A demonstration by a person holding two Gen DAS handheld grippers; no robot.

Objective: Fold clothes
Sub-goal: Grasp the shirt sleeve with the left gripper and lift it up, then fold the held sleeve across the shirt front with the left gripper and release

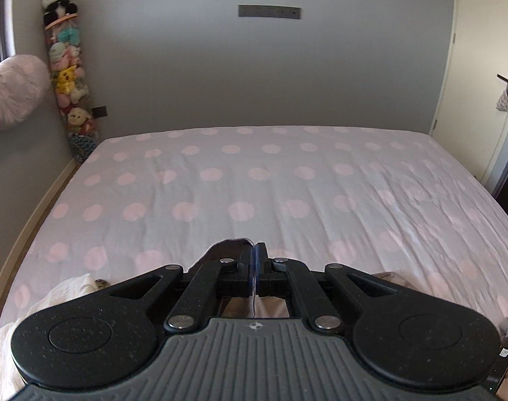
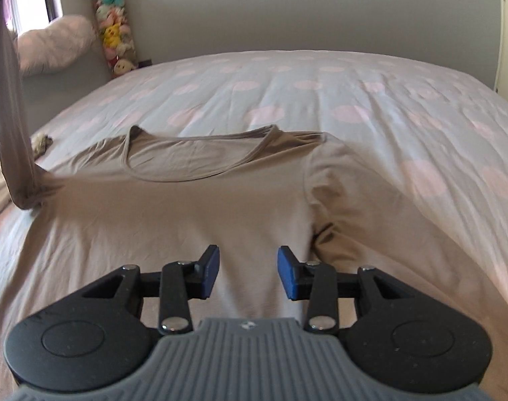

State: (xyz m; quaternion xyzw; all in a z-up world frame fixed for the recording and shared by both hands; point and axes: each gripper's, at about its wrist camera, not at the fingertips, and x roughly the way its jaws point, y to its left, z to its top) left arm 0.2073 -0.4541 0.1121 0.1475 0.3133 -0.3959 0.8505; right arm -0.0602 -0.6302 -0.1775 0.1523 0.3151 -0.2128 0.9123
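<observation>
One beige long-sleeved stretchy top [image 2: 193, 207] lay flat on the pink-dotted bed sheet [image 2: 320, 93]. The left gripper [image 1: 255, 267] pinched its one lifted sleeve [image 2: 9, 117]; the right gripper [image 2: 248, 274] hovered spread above the chest.

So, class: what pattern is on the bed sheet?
Pink polka dots on a pale sheet, clearest in the left wrist view.

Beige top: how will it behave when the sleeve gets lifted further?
Likely floppy: the sleeve held up by the left gripper hangs limp. Probably light and thin: the beige top lies flat, finely wrinkled. It may drag across the bed sheet.
</observation>
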